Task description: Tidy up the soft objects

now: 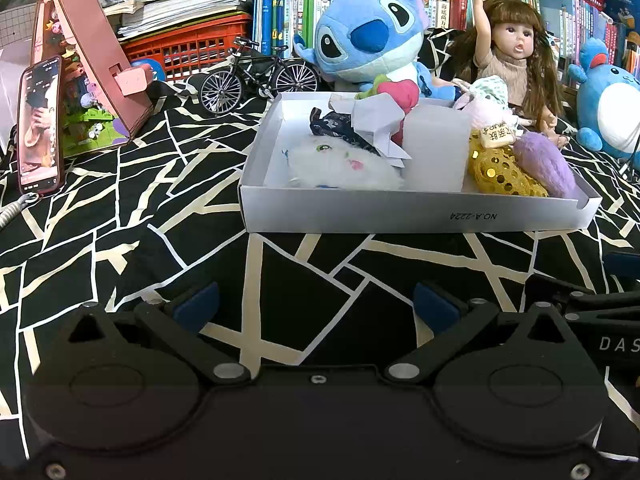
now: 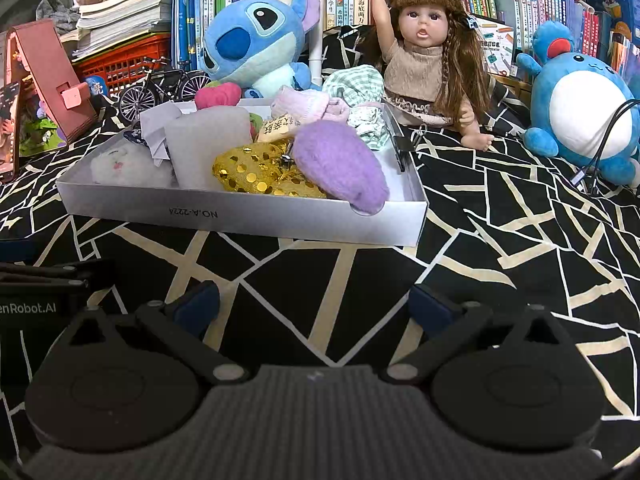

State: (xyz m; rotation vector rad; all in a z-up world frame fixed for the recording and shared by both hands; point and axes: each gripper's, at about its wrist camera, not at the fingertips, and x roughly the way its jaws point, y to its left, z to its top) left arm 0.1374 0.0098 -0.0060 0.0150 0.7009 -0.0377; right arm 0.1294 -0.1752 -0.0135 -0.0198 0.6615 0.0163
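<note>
Hovering low over the patterned cloth with both the left gripper and right gripper spread and empty, you face the white box already heaped with soft toys, so judge whether the purple plush needs tucking in.

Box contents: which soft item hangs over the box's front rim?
The purple plush pad, at the box's right front corner. Its lower end droops into the rim notch; the gold sequin pouch and white plush stay inside.
</note>
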